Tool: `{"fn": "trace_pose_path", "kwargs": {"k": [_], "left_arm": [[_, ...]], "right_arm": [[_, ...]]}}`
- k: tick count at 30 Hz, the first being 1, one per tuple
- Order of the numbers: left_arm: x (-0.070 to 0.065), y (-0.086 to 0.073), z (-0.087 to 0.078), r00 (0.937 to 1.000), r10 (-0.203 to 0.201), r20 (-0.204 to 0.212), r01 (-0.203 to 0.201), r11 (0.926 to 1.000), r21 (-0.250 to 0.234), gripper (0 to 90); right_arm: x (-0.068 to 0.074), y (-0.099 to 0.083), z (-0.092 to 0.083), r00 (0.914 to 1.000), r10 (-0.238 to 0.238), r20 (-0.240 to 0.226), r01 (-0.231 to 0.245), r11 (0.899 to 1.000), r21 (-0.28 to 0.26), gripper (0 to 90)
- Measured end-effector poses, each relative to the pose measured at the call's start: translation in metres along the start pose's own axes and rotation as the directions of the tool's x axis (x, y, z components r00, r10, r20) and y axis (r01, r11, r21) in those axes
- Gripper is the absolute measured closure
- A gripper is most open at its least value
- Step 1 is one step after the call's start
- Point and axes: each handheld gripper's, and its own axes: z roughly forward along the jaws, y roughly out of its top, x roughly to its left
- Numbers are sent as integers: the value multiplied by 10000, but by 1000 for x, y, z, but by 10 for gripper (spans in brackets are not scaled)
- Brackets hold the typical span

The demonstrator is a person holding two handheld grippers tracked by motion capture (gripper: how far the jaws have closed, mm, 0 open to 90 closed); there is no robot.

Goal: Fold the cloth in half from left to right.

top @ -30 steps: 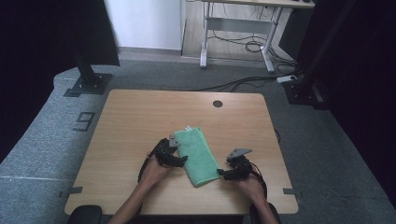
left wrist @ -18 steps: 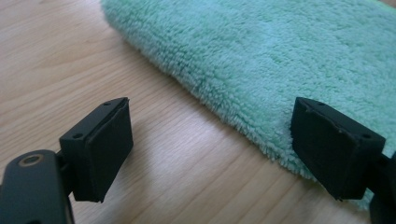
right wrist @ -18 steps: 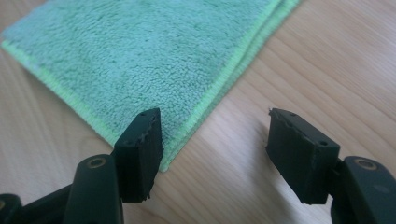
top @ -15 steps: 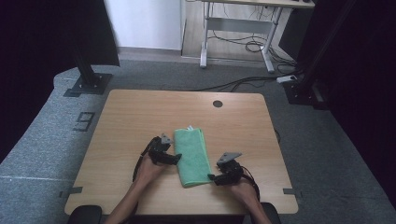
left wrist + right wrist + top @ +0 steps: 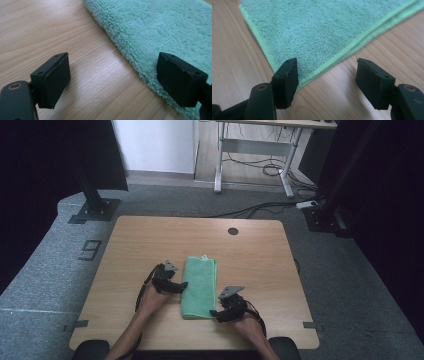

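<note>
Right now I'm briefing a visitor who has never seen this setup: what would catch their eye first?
The folded green towel lying lengthwise at the near middle of the wooden table. Next, the two open grippers flanking it: the left gripper at its left edge, the right gripper at its near right corner.

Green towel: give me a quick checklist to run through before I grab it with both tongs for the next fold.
1. Left tongs open: ok, jaws wide apart.
2. Right tongs open: ok, jaws wide apart.
3. Nothing held in either: ok, both gaps show only cloth and wood.
4. Green towel flat on the table: ok, folded into a long strip.
5. Left tongs lined up on an edge: ok, one jaw over the fuzzy long edge, the other over bare wood.
6. Right tongs at a corner: ok, the stitched near corner sits by one jaw; layer count cannot tell.
</note>
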Motion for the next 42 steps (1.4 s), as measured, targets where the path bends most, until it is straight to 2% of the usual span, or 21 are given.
{"fn": "trace_pose_path", "kwargs": {"k": [5, 14, 31, 42], "left_arm": [[2, -6, -5, 10000, -46, -51, 45, 10000, -24, 139], [-3, -13, -12, 10000, -25, -44, 25, 10000, -30, 145], [-16, -25, -22, 10000, 78, 44, -77, 9999, -112, 145], [-17, -26, -22, 10000, 62, 34, -61, 9999, -112, 144]], "right_arm": [[11, 5, 5, 9997, -175, -147, 174, 9998, -62, 339], [13, -1, 1, 9998, -97, -146, 94, 9998, -150, 341], [23, -11, -7, 9989, -315, -336, 309, 9993, -196, 345], [24, -12, -8, 9991, -265, -341, 258, 9995, -200, 345]]}}
